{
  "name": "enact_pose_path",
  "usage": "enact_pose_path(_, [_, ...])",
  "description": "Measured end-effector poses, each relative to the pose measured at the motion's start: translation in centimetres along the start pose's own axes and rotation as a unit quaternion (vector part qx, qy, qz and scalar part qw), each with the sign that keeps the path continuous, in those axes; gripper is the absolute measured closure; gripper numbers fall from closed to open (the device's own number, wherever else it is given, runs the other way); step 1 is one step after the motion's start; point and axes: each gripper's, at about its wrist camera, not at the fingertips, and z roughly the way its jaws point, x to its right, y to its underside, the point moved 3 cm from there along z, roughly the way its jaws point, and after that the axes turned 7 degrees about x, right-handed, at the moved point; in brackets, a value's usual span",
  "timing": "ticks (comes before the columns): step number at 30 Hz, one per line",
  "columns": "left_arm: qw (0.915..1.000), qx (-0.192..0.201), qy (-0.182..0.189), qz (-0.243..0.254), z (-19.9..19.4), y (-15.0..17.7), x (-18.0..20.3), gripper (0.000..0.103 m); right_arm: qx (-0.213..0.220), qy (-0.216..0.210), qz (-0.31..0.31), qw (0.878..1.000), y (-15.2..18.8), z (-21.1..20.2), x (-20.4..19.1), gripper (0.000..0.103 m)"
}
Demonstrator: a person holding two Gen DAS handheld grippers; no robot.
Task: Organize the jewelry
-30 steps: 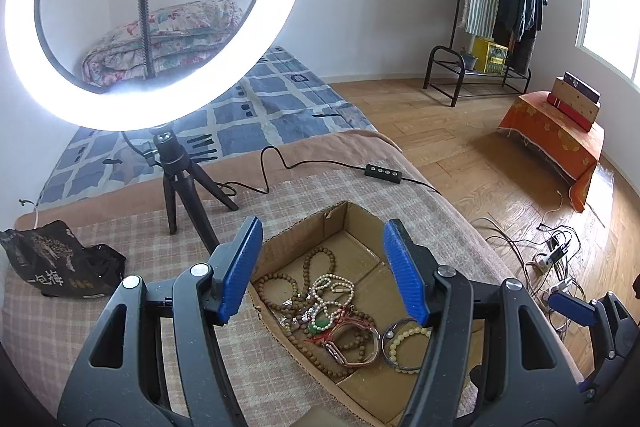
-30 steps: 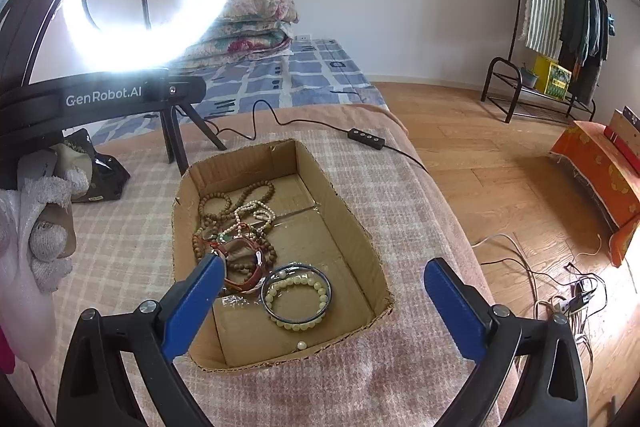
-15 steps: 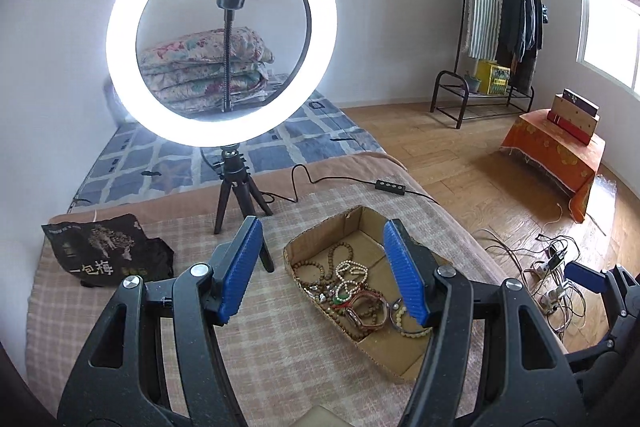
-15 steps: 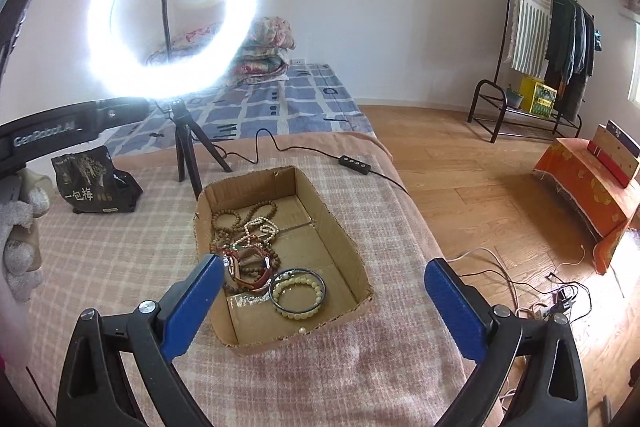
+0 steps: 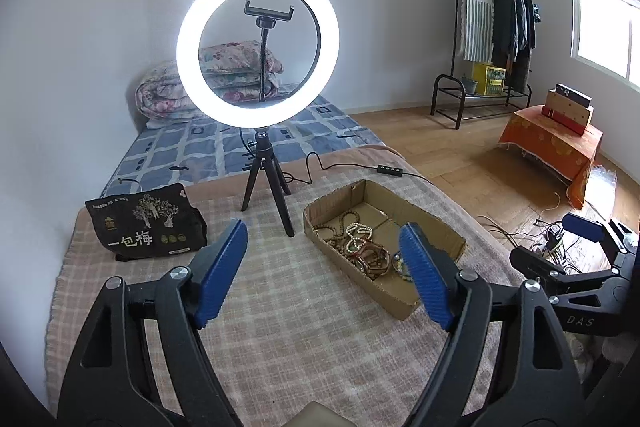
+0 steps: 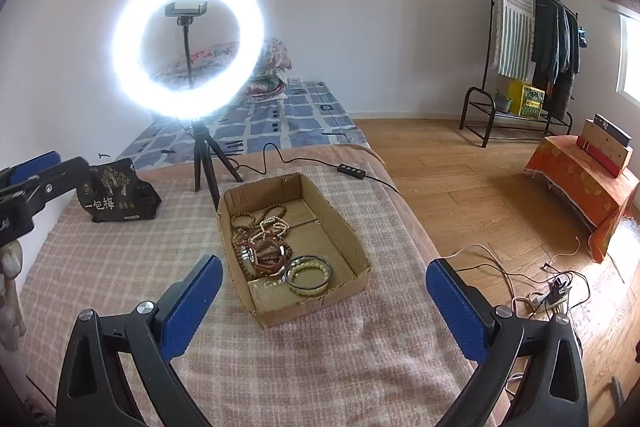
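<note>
Left wrist view: the left gripper (image 5: pixel 324 271) hangs over the checked blanket (image 5: pixel 300 331) with its jaws spread and empty, and the cardboard box (image 5: pixel 436 223) lies ahead to its right. The box's long axis runs away from both grippers. The right gripper (image 6: pixel 324 303), jaws also wide and empty, faces the bracelets (image 6: pixel 276 247) heaped in the box head-on, so I judge it better placed.

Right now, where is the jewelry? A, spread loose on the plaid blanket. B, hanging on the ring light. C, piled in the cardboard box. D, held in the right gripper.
C: the bracelets lie heaped inside the box on the blanket, while the right gripper and the left gripper are both open and hold nothing.
</note>
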Motion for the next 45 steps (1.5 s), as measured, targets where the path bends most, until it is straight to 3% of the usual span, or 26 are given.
enact_pose_path(15, [1.0000,0.005,-0.002,0.007,-2.7,3.0,0.4,0.019,0.019,0.017,-0.002,1.000,1.4,-0.8,-0.2,0.000])
enact_pose_path(18, [0.9999,0.002,0.005,0.010,-2.7,3.3,0.7,0.005,0.019,0.018,0.000,1.000,1.5,-0.6,-0.1,0.000])
enact_pose_path(24, [0.9995,0.015,0.008,0.027,-3.6,3.2,1.3,0.001,0.019,0.019,0.002,1.000,1.6,-0.4,0.1,0.000])
enact_pose_path(45, [0.9992,0.008,0.018,0.034,-4.8,3.6,2.2,0.000,0.029,0.013,-0.013,0.999,1.6,-1.2,-0.9,0.000])
